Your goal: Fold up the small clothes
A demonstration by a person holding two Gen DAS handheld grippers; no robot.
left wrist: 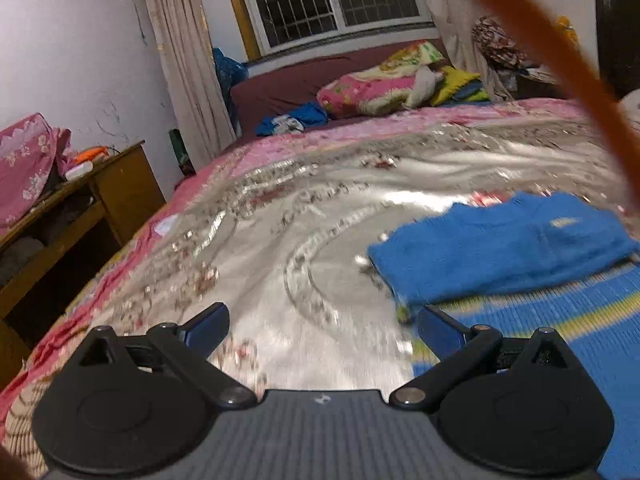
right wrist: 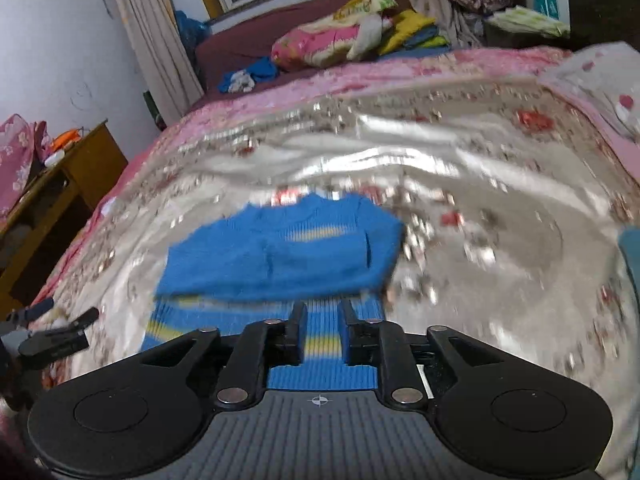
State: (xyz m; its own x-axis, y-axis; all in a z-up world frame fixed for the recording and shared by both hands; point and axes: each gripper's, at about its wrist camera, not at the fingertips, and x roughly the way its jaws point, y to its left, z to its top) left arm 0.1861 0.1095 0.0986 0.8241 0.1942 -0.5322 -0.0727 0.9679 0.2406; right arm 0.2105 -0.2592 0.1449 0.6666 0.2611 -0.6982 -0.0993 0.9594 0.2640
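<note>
At the far left stands a wooden desk [left wrist: 116, 184] beside the bed. The left gripper [left wrist: 320, 324] hovers over the shiny floral bedspread [left wrist: 280, 208] with its blue fingers spread wide, grasping nothing. Just to its right lies the blue knitted sweater [left wrist: 492, 252], partly folded, its top half doubled over the striped lower half. The right gripper [right wrist: 322, 322] sits low over the sweater's [right wrist: 280, 256] striped hem, its fingers drawn close with a narrow gap; whether they pinch fabric cannot be told.
</note>
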